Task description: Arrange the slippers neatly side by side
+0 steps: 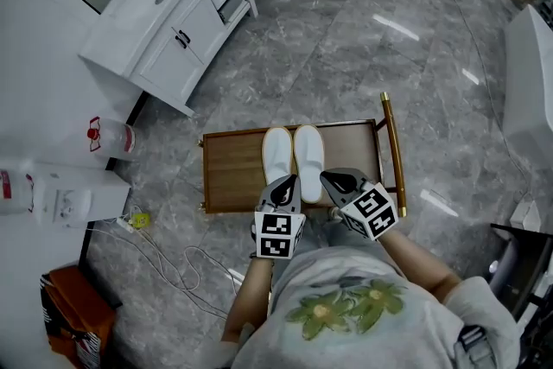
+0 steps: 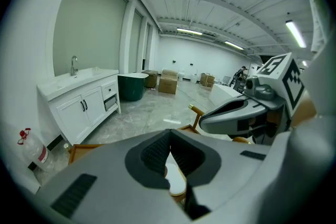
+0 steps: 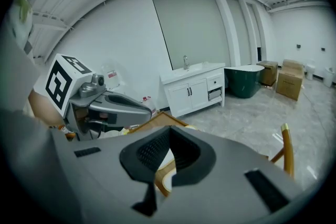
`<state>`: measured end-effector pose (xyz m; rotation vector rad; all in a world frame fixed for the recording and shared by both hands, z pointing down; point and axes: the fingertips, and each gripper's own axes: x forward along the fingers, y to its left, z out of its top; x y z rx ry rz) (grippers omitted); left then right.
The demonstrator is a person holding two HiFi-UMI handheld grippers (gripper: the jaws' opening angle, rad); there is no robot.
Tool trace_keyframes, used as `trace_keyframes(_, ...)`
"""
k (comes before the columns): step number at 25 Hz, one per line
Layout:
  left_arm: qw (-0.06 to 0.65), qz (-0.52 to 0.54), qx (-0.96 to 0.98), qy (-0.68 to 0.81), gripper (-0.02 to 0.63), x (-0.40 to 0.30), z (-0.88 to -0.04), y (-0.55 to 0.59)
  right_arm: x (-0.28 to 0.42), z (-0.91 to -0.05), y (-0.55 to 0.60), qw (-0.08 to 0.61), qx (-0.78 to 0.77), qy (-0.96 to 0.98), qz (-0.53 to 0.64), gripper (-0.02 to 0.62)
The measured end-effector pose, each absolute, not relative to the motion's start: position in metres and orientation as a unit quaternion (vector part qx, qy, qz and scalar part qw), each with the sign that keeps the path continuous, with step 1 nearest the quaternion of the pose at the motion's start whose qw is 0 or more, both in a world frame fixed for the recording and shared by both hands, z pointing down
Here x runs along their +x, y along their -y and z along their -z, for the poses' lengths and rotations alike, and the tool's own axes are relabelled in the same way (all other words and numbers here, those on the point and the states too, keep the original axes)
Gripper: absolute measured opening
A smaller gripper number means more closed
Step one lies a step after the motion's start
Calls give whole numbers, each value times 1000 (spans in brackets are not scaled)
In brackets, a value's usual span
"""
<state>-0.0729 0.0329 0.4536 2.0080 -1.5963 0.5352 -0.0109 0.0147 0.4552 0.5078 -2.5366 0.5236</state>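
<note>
Two white slippers, the left one [image 1: 276, 153] and the right one [image 1: 308, 151], lie side by side, touching, on a low wooden rack [image 1: 233, 168]. My left gripper [image 1: 285, 186] hovers above the left slipper's heel end, jaws shut and holding nothing. Just to its right, my right gripper [image 1: 333, 180] is also shut and empty over the other heel. In the left gripper view the closed left gripper [image 2: 169, 139] shows a bit of white slipper [image 2: 175, 178] below it. In the right gripper view the right gripper [image 3: 169, 136] is shut too, with slipper [image 3: 166, 159] beneath.
The rack has a gold-tipped wooden rail [image 1: 390, 138] on its right side. A white vanity cabinet [image 1: 173, 13] stands at the far left, a water bottle [image 1: 108, 136] and cables [image 1: 173, 259] lie on the left floor, and an orange bag [image 1: 73, 315] sits near left.
</note>
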Motion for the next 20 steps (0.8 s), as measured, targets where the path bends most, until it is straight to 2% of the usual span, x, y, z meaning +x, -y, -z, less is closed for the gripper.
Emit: trace_keyframes(20, 260, -198, 737, 592, 15, -68, -453, -51, 2, -457, -26, 260, 187, 930, -182, 5)
